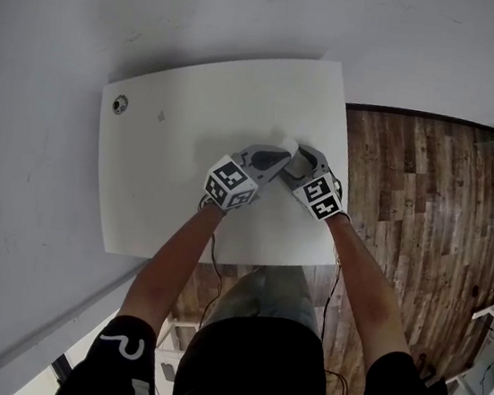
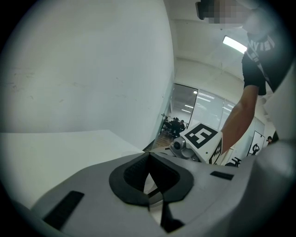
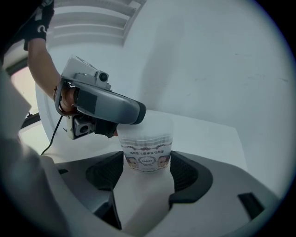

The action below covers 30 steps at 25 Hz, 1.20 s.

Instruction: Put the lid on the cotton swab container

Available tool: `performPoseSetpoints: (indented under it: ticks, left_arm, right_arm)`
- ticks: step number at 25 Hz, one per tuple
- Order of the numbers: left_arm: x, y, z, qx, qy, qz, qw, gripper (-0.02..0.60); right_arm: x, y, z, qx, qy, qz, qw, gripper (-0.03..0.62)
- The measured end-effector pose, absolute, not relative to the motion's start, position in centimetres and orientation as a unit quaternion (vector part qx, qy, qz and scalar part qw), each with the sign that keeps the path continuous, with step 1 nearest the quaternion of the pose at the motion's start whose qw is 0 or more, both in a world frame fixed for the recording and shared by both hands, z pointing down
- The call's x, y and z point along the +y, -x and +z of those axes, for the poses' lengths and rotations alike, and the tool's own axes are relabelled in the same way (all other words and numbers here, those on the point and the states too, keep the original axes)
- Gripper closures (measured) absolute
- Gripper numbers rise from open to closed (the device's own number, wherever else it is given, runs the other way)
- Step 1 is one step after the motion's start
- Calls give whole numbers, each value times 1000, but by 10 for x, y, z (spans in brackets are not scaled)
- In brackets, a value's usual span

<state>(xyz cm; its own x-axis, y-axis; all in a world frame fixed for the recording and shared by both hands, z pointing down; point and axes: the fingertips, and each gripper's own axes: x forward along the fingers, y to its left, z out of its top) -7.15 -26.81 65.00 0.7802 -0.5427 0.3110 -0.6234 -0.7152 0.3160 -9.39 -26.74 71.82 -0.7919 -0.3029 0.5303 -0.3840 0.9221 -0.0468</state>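
Observation:
A small white cotton swab container (image 3: pixel 147 155) with a printed label stands on the white table (image 1: pixel 174 137), near its right edge. My right gripper (image 3: pixel 147 163) has a pad against each side of it. A translucent white lid (image 3: pixel 149 127) sits on top of the container. My left gripper (image 3: pixel 121 124) reaches in from the left, one finger over the lid's top and the other at its rim, jaws nearly together. In the head view both grippers meet at the container (image 1: pixel 288 143). The left gripper view shows only a thin pale sliver between its pads (image 2: pixel 134 178).
A round metal fitting (image 1: pixel 119 104) sits in the table's far left corner. Wooden floor (image 1: pixel 411 187) begins just beyond the table's right edge, close to the container. A white wall rises behind the table. The right gripper's marker cube (image 2: pixel 201 136) appears in the left gripper view.

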Motion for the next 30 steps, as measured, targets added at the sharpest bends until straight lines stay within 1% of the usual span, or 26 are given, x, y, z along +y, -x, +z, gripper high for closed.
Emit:
performPoseSetpoints:
  ticks: [3, 7, 13, 18, 23, 30]
  left_arm:
    - [-269, 71, 651, -311, -919, 102, 222, 557]
    - [-267, 70, 651, -298, -920, 121, 226, 557]
    - [-247, 73, 651, -277, -923, 138, 227, 557]
    - [-233, 86, 644, -304, -915, 136, 227, 557]
    - [-212, 90, 623, -322, -912, 125, 220, 557]
    - [-184, 100, 583, -375, -899, 118, 192, 557]
  right_arm:
    - [-266, 94, 722, -940, -171, 94, 279, 246]
    - [-264, 83, 726, -935, -177, 114, 285, 241]
    - [-260, 42, 722, -919, -233, 187, 256, 248]
    - [-253, 10, 709, -910, -268, 200, 243, 275]
    - [-249, -5, 666, -914, -287, 187, 215, 312]
    - [-237, -8, 595, -921, -317, 153, 169, 403]
